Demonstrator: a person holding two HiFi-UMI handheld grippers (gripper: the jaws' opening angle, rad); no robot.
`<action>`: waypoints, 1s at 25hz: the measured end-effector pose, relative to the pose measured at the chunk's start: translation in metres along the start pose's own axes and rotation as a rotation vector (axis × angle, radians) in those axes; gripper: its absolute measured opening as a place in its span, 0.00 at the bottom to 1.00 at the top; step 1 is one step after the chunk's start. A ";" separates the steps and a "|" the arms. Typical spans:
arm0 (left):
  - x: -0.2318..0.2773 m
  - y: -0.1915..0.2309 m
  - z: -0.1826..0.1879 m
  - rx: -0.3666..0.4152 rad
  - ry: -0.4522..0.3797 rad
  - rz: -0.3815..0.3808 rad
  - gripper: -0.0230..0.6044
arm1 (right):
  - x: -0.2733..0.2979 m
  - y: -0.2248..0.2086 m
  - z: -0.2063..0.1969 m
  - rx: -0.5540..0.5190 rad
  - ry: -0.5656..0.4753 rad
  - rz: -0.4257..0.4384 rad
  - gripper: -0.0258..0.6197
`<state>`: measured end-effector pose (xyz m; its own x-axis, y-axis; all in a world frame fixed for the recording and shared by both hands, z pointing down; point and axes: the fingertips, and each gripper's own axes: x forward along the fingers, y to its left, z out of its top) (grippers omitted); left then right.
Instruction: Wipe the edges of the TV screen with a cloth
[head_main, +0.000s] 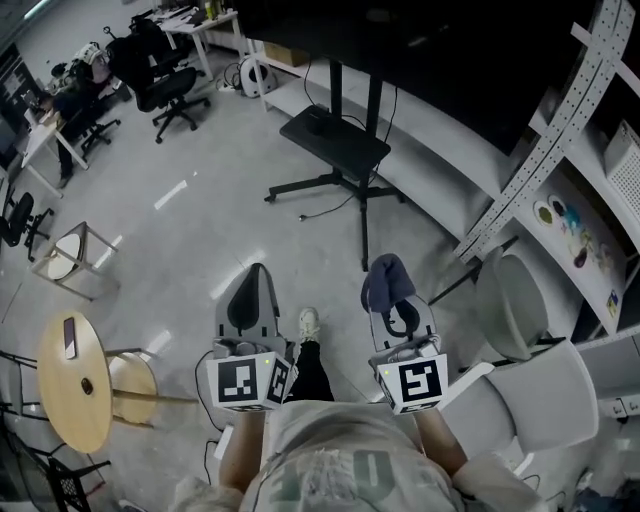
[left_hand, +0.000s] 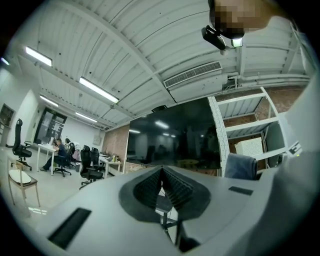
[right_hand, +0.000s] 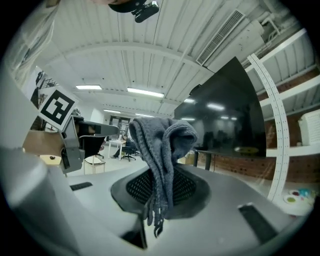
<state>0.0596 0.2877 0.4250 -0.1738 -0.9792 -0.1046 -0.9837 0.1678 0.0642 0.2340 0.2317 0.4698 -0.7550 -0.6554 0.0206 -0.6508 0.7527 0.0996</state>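
Grey cloth (right_hand: 162, 145) stands pinched in my right gripper (right_hand: 161, 187), jaws closed on it, bunched outward to meet the TV screen (right_hand: 227, 117) at frame right, I judge. My left gripper (left_hand: 162, 174) idles, jaws pressed together on nothing.

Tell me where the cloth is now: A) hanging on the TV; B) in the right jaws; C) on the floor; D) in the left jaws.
B: the right gripper has its jaws shut on the grey cloth, while the left gripper is shut with nothing in it.
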 end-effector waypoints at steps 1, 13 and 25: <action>0.019 0.006 0.003 0.005 -0.007 -0.006 0.06 | 0.018 -0.008 0.004 -0.012 -0.010 -0.008 0.14; 0.259 0.104 0.057 0.059 -0.114 -0.082 0.06 | 0.290 -0.048 0.082 -0.096 -0.133 0.011 0.14; 0.387 0.078 0.039 0.002 -0.072 -0.208 0.06 | 0.379 -0.101 0.100 -0.113 -0.156 -0.029 0.14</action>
<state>-0.0864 -0.0741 0.3510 0.0297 -0.9820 -0.1863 -0.9988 -0.0364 0.0323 0.0057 -0.0871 0.3681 -0.7452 -0.6526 -0.1371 -0.6658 0.7163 0.2088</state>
